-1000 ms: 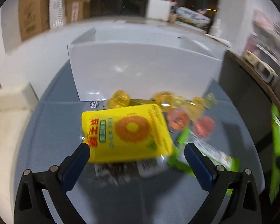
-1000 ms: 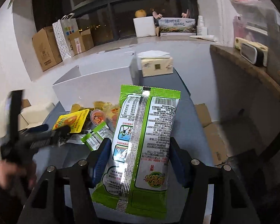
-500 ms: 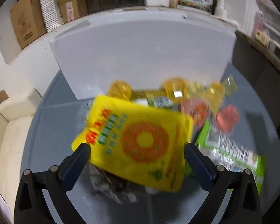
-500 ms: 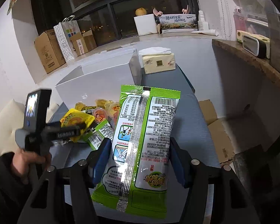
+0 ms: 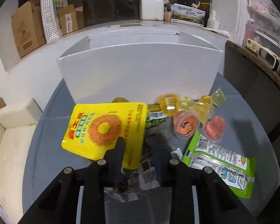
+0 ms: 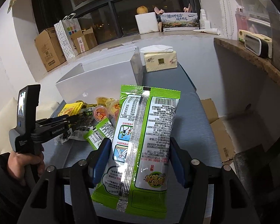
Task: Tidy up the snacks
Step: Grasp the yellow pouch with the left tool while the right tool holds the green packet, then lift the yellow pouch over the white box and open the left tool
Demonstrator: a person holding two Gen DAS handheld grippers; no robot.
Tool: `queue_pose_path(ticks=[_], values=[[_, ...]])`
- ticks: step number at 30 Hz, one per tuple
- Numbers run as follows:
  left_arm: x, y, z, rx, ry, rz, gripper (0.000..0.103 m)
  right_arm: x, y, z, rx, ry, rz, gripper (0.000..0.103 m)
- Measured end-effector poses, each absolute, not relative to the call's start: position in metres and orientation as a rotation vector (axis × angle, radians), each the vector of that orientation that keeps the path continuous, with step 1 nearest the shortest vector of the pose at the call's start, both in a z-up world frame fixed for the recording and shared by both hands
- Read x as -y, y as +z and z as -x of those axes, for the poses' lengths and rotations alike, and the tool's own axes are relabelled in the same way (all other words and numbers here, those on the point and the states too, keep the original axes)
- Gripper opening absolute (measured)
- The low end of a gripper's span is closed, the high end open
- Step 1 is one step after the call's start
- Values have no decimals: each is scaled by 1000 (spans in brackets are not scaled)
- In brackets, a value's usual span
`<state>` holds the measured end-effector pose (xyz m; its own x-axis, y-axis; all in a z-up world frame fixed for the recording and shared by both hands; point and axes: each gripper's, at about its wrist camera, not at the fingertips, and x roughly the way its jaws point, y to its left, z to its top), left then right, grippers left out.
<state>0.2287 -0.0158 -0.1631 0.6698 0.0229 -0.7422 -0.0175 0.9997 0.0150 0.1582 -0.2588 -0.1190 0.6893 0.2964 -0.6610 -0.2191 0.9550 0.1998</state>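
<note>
My left gripper is shut on the near edge of a yellow snack bag and holds it tilted over the pile on the grey table. My right gripper is shut on a large green snack bag, held above the table's near right side. Jelly cups, yellow and pink, and a small green packet lie before the open white box. The left gripper also shows in the right wrist view, with the yellow bag.
A tissue pack sits behind the white box. A cream sofa is left of the table. A dark shelf stands at the right. Cardboard boxes lie on the floor at right.
My left gripper has closed from wide open onto the yellow bag, which has lifted and tilted. My right gripper keeps holding the green bag almost still.
</note>
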Motion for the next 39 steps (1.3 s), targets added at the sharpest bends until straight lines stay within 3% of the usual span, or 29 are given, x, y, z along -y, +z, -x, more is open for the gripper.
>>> queue_pose_path(ticks=[2,4,5,13,14,17,18,19,25,39], values=[[9,-160,-230,-833,26,-19,47,259,-120,-160,-760,295,-106,66],[4,-156,-230,-820,48,-38,97,256,-122,-161,-765,299,-103,66],[4,-154,-231,-802,53,-47,103,255,-123,-161,-767,301,-103,66],[3,-169,-273,-864,88,-91,103,253,-126,-161,-775,301,-90,66],[2,-170,-275,-866,96,-91,101,254,-127,-161,-777,299,-92,66],[-5,-166,-273,-832,116,-69,52,257,-127,-163,-779,292,-97,66],[-9,-163,-273,-846,88,-38,20,257,-127,-163,-781,293,-99,66],[-12,-162,-273,-858,90,-25,7,256,-128,-163,-782,294,-99,66],[-33,-154,-254,-827,18,62,0,247,-130,-163,-786,317,-84,66],[-56,-104,-212,-700,-42,108,0,232,-126,-163,-773,338,-68,66]])
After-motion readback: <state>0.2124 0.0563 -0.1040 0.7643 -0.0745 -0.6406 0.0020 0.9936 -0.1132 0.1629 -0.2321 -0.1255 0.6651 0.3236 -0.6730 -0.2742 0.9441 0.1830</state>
